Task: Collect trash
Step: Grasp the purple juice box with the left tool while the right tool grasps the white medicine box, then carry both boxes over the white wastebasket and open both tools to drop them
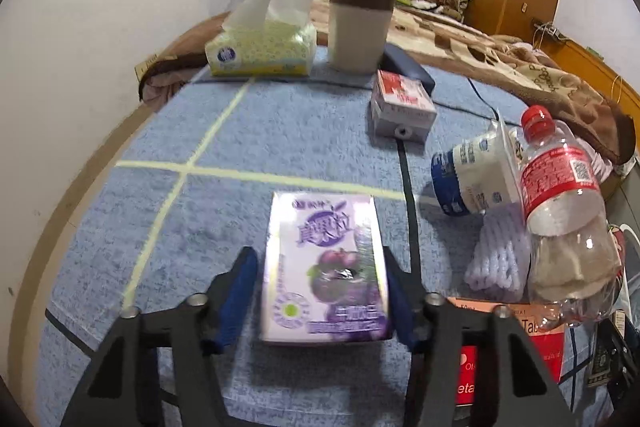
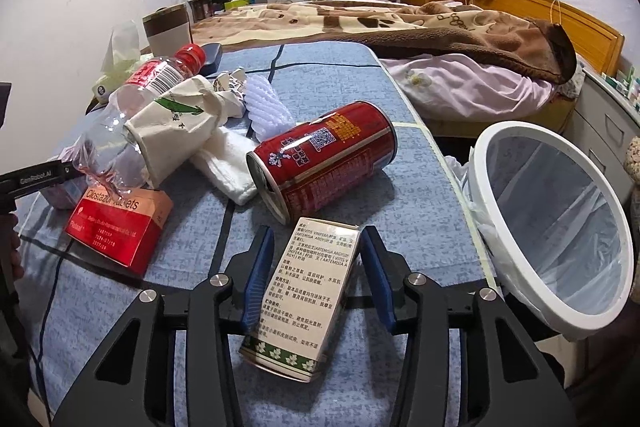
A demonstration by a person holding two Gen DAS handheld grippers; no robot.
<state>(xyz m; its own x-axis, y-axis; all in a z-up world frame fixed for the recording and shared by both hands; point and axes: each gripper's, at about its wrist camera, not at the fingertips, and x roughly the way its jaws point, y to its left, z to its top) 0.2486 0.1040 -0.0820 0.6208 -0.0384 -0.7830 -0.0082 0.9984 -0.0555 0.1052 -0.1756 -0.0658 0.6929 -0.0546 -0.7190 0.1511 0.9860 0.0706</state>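
On our left, the left gripper (image 1: 324,291) has its blue pads against both sides of a purple carton (image 1: 324,267) lying on the blue cloth (image 1: 280,131); we read it as clamped on the carton, though the picture is a little blurred there. Beyond it on the cloth stand a tissue pack (image 1: 260,49) and a cup (image 1: 360,27), with a small grey box (image 1: 400,107) to their right. Further right lies a heap: a white bottle (image 1: 472,179), a clear bottle (image 1: 560,207) with a red cap, and white foam netting (image 1: 500,259).

In the right wrist view, that heap sits at the left with a crumpled paper cup (image 2: 176,131) on it and a red tablet box (image 2: 120,227) at its foot. A red can (image 2: 324,155) lies on its side in the middle. Just in front of it, the right gripper (image 2: 316,279) has a cream box (image 2: 308,295) between its narrowed pads; the right pad touches its top corner, but we cannot tell whether the left pad presses on it. At the far right, beside the cloth's edge, a white bin (image 2: 560,223) with a clear liner stands open.
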